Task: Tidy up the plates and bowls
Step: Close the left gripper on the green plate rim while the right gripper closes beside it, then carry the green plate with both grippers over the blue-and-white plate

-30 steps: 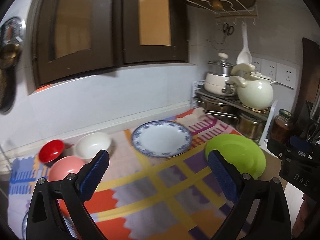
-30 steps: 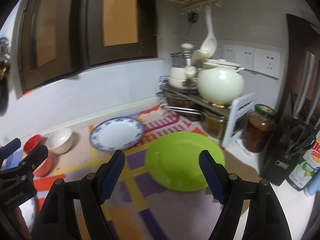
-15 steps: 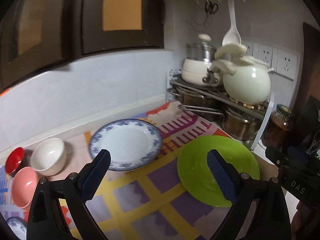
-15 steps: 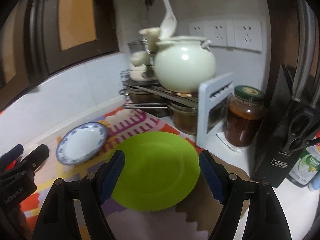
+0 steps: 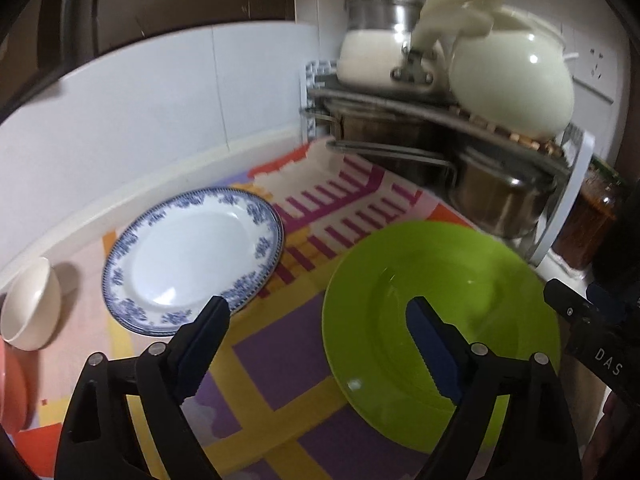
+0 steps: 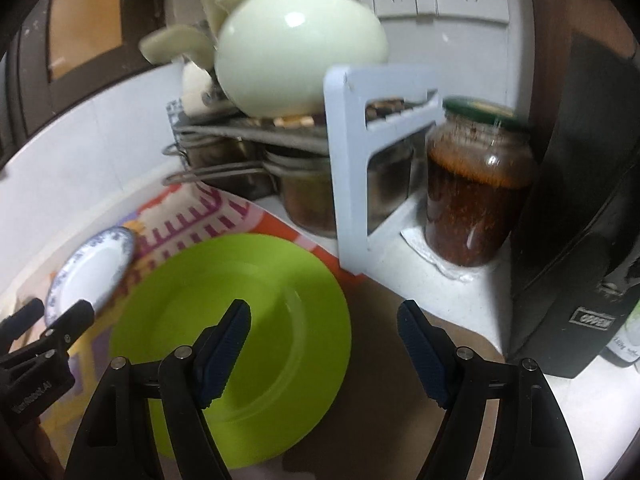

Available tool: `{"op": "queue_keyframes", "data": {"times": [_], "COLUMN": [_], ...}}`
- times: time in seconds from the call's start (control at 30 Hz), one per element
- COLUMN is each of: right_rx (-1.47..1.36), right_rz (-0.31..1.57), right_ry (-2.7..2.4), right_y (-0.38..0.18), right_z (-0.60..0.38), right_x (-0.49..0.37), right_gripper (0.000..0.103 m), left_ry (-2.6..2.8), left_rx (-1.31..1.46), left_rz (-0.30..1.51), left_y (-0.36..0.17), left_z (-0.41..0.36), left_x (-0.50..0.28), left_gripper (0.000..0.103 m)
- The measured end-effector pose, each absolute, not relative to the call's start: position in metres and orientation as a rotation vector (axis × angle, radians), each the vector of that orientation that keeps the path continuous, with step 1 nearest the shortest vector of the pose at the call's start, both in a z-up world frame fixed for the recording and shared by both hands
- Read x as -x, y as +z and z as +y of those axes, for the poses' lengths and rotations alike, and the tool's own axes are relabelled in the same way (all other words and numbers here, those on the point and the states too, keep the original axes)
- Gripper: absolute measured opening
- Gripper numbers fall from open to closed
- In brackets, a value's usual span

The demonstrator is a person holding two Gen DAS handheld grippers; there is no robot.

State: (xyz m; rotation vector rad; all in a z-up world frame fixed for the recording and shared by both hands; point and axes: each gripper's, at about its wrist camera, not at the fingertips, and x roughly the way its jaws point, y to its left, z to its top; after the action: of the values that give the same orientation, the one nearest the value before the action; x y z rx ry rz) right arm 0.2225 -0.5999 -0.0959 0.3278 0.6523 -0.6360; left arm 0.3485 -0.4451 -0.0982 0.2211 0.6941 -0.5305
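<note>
A lime-green plate (image 5: pixel 452 300) lies on the patterned mat; it also shows in the right wrist view (image 6: pixel 208 312). A blue-rimmed white plate (image 5: pixel 192 256) lies to its left and shows small in the right wrist view (image 6: pixel 90 272). A white bowl (image 5: pixel 28 312) and the edge of a pink bowl (image 5: pixel 10 392) sit at the far left. My left gripper (image 5: pixel 318 330) is open above the green plate's left rim. My right gripper (image 6: pixel 324 328) is open above the green plate's right rim, and its body shows in the left wrist view (image 5: pixel 592 344). Both are empty.
A metal rack (image 6: pixel 280 128) with a cream pot (image 6: pixel 300 40), steel pots and a white pot stands behind the plates. A jar of red sauce (image 6: pixel 476 184) and a black knife block (image 6: pixel 580 208) stand at the right. The tiled wall runs behind.
Both grippers have moved forward, right and down toward the green plate, which is now much larger in both views. The red bowl has left the view. Both jaws stay open.
</note>
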Motion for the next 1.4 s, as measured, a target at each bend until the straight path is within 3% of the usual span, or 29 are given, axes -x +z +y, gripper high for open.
{"op": "queue_keyframes", "data": {"times": [0.23,0.4,0.53,0.7,0.93,1.4], "right_rx": [-0.367,-0.4,-0.394,-0.417,-0.412,-0.378], "right_rz": [0.703,0.723,0.739,0.77,0.778,0.779], "right_ry": [-0.617,-0.592,-0.596,-0.58,-0.573,-0.58], "right_y": [-0.12,-0.129,-0.132,-0.138,-0.139,-0.134], "right_z": [-0.615,-0.621,-0.623,-0.627,-0.626,-0.622], "right_x": [-0.241,-0.248,-0.251,-0.256,-0.259,-0.26], "right_gripper": [0.071,0.064,0.06,0.048,0.04,0.04], "left_ry": [-0.55,-0.585,-0.601,-0.619,-0.643,-0.632], "left_rx": [-0.238,-0.248,-0.254,-0.263,-0.25,-0.257], "left_rz": [0.751,0.797,0.82,0.846,0.864,0.84], "left_y": [-0.118,-0.128,-0.134,-0.14,-0.142,-0.134], "left_z": [-0.462,-0.471,-0.476,-0.479,-0.482,-0.471], "left_x": [-0.365,-0.372,-0.376,-0.38,-0.385,-0.378], "left_gripper": [0.079,0.063,0.058,0.049,0.045,0.039]}}
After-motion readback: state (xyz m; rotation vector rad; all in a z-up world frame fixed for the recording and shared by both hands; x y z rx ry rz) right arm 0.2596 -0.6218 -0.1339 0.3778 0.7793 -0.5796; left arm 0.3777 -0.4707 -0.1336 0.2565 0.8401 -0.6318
